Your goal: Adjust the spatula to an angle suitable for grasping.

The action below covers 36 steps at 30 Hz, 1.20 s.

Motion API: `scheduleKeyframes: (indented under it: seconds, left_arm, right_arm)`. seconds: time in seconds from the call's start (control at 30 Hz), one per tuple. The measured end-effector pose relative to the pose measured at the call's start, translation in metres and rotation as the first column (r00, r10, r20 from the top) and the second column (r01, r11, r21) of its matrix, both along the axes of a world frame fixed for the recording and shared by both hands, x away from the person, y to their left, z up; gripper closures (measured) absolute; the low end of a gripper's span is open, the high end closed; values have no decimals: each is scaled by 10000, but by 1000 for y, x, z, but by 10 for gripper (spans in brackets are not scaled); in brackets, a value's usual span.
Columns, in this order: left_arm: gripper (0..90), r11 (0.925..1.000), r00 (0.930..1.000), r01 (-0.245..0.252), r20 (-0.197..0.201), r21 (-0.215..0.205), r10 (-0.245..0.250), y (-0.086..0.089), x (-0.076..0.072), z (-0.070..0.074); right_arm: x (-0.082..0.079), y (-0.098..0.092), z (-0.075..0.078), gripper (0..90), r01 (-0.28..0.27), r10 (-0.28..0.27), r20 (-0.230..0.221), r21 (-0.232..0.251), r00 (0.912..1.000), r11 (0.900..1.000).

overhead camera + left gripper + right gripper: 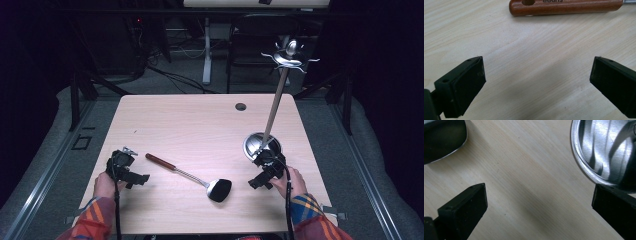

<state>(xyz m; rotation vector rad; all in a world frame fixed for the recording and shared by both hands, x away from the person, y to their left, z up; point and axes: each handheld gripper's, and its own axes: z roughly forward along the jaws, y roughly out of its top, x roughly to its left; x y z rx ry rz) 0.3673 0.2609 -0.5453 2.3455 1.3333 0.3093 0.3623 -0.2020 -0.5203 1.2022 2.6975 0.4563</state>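
High view: above the person's side, looking forward and down over the whole table (200,125). Left gripper view: close above the tabletop, facing the ladle's wooden handle (566,7). Right gripper view: close, sharing the stand's steel base (606,152) with the high view.

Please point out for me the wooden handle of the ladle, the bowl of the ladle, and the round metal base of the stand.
Wooden handle (566,7): left gripper view, middle of the grip.
Ladle bowl (219,189): high view, centre of the bowl.
Metal base (606,152): right gripper view, shiny upper surface.
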Motion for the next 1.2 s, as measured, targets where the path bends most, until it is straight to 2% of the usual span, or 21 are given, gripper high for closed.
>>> scheduleKeyframes:
  seconds: [0.17,0.2,0.23,0.37,0.5,0.57,0.6,0.63,0.77,0.9,0.97,1.1,1.17,1.2]
  left_arm:
    - [0,10000,10000,87,40,-32,-87,-2,0,0]
    - [0,10000,10000,90,42,-29,-90,-2,0,0]
    - [0,9999,9999,99,37,-31,-99,-2,0,-1]
    - [0,9999,9999,101,39,-53,-101,-1,0,0]
    - [0,9999,9999,137,29,-45,-137,-2,1,0]
    - [0,9999,9999,142,9,-42,-142,-2,1,0]
    - [0,9999,9999,144,-9,-41,-144,-2,1,0]
    - [0,9999,9999,134,-12,-34,-134,-2,1,-1]
    - [0,9998,9998,191,-12,-5,-191,-2,1,0]
    - [0,9998,9998,175,-46,-9,-175,-2,2,-1]
    - [0,9998,9998,196,-17,14,-196,-2,2,0]
    - [0,9999,9999,144,46,23,-144,-1,1,1]
    - [0,9999,9998,169,70,19,-169,-1,1,1]
    - [0,9999,9998,156,112,38,-157,-2,1,1]
  right_arm:
    - [1,3,2,0,-42,42,111,55,9999,10000]
    - [0,6,1,0,34,-39,157,314,9999,9995]
    - [1,7,2,0,-62,62,163,13,9998,10000]
    - [3,22,2,0,-234,228,224,253,9995,9994]
    - [7,36,4,0,-628,625,162,134,9979,9979]
    - [9,43,4,0,-680,674,192,284,9975,9973]
    - [10,47,3,0,-743,735,164,494,9972,9960]
    - [11,49,4,0,-897,893,116,392,9959,9952]
    - [11,63,0,0,-1143,1146,-4,755,9934,9906]
    - [11,71,1,0,-1389,1402,-109,777,9901,9873]
    - [11,75,1,1,-1391,1404,-51,1045,9901,9847]
    - [12,87,0,4,-1696,1723,-141,1124,9850,9791]
    - [10,95,-2,28,-1874,1885,-14,1030,9821,9769]
    - [9,99,-3,92,-1905,1901,140,1039,9817,9762]
